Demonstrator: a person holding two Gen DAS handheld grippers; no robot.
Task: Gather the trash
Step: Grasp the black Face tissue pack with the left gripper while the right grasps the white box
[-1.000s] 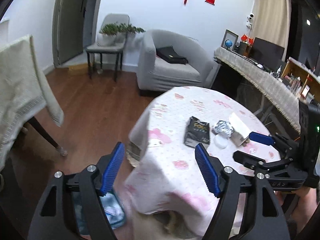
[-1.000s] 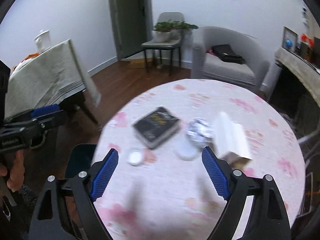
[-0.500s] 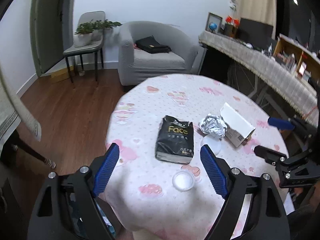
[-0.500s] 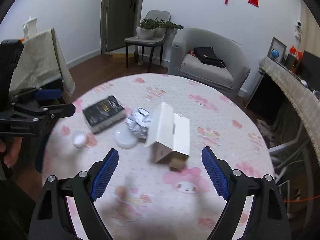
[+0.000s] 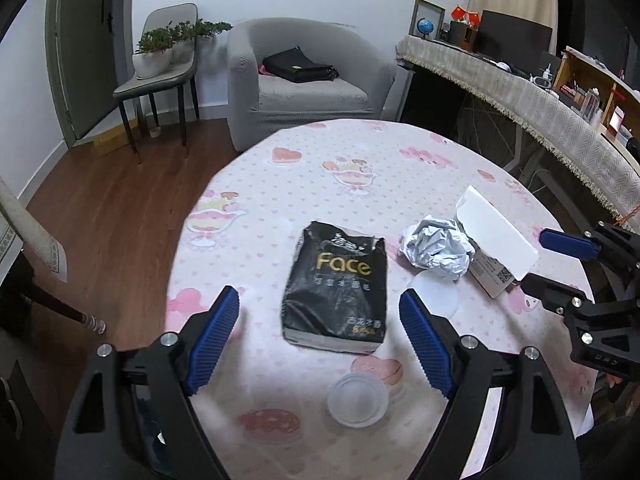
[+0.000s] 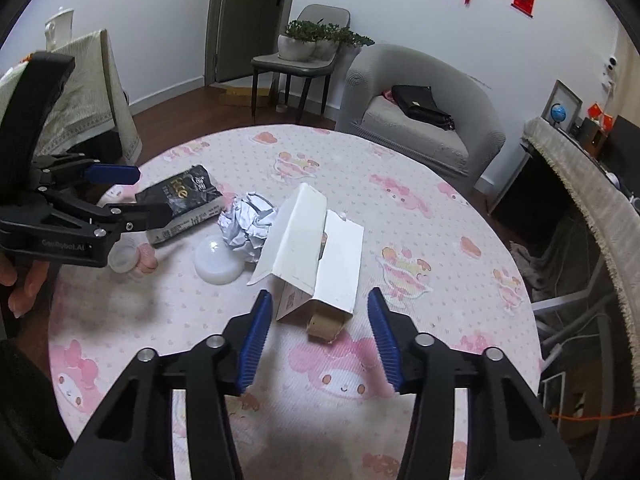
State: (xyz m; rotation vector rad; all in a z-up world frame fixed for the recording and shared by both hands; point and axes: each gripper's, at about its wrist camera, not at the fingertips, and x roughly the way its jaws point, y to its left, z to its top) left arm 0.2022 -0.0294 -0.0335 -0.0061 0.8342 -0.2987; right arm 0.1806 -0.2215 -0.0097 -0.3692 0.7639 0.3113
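Observation:
On the round table's pink cloth (image 5: 360, 168) lie a black tissue pack (image 5: 336, 284), a crumpled foil ball (image 5: 436, 248), a white disc (image 5: 436, 298), a small clear cup (image 5: 357, 398) and an opened white box (image 6: 320, 256). My left gripper (image 5: 318, 300) hovers over the pack's near end. Its jaws are wide and closing a little, and they touch nothing. My right gripper (image 6: 319, 298) is closing around the near end of the white box; the blue pads stand clear of it. The left gripper (image 6: 154, 194) shows at the left of the right wrist view.
A grey armchair (image 5: 308, 88) holding a black bag stands beyond the table, and a chair with potted plants (image 5: 160, 72) is beside it. A cloth-covered counter (image 5: 520, 92) runs along the right. Another draped table (image 6: 80, 92) is at the left. A hand (image 6: 20, 292) holds the left gripper.
The left gripper came from the table's edge to over the tissue pack. The right gripper shifted from the pack and foil to the white box, and its jaws narrowed.

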